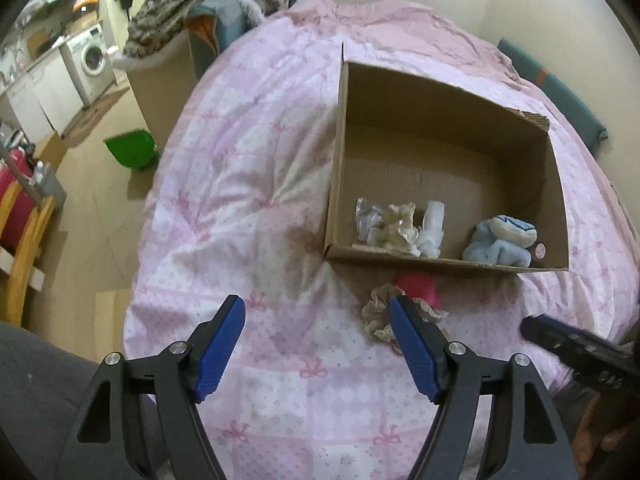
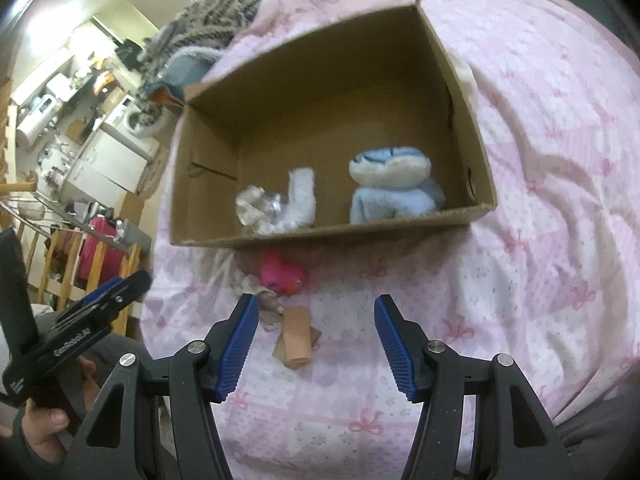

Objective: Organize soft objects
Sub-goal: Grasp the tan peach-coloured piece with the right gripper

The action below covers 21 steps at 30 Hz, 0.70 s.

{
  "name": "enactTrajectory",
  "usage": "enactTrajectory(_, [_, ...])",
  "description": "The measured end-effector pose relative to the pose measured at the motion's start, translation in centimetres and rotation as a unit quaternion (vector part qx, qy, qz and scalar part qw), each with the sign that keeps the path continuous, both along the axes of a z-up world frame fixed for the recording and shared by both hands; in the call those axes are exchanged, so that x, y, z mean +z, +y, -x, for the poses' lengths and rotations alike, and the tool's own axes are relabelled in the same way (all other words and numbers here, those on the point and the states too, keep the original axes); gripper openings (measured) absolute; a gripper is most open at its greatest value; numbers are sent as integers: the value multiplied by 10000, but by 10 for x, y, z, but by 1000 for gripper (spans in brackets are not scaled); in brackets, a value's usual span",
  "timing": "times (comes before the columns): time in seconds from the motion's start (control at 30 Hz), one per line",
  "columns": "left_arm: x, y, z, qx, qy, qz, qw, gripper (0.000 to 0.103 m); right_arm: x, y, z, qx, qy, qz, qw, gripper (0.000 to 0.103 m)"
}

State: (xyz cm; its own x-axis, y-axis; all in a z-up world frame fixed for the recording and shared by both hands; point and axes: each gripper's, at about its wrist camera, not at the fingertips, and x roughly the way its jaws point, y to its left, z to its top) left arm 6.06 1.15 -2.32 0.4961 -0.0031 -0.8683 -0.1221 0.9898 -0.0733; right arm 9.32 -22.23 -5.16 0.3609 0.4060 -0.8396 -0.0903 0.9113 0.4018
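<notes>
Both wrist cams look steeply down, close over bed (image 1: 280,184), sharing cardboard box (image 2: 460,216).

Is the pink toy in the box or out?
Out. The pink toy lies on the quilt just in front of the box wall.

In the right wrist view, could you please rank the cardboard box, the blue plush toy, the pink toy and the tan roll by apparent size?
1. cardboard box
2. blue plush toy
3. and 4. unsure: pink toy and tan roll look alike, and the roll lies nearer the camera.
</notes>
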Motion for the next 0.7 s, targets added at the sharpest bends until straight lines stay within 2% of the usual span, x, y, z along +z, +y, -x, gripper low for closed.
enactTrajectory(0.13, [-5,0,-1,31,114,-13,9999,72,-20,14,-6,216,383,119,9990,63])
enactTrajectory(0.27, [-8,1,-2,38,195,87,9998,73,-39,29,-12,489,787,-104,9956,61])
enactTrajectory(0.4, [-10,0,-3,24,249,129,9996,72,-58,44,-16,664,1091,-146,9917,45])
enactTrajectory(0.53, [-14,-1,-5,-4,316,133,9994,73,-67,52,-16,775,1210,-82,9896,35])
enactTrajectory(0.6, [-17,-2,-6,-19,357,139,9993,72,-65,52,-15,798,1186,-106,9897,18])
enactTrajectory(0.7, [-20,-4,-7,-61,407,167,9990,73,-60,50,-13,823,1093,-133,9905,9])
